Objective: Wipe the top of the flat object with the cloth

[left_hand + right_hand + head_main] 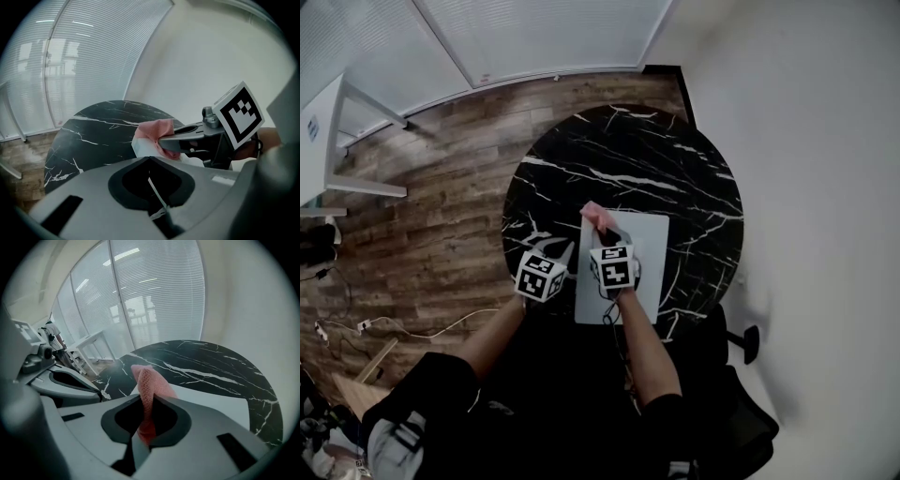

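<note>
Right tool [144, 425] clamped on pink cloth [150, 385] | cloth over flat object [649, 248] | left tool [157, 199] closed, empty

The cloth [149, 380] is pink, flat object [649, 246] pale grey, table [619, 150] white-veined black.

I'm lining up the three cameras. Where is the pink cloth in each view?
Head view: cloth at centre, on the white board's far left corner.
Left gripper view: cloth right of centre, pinched by the right gripper.
Right gripper view: cloth at centre, standing up between the jaws.
Shared landmark: black marble table.
</note>
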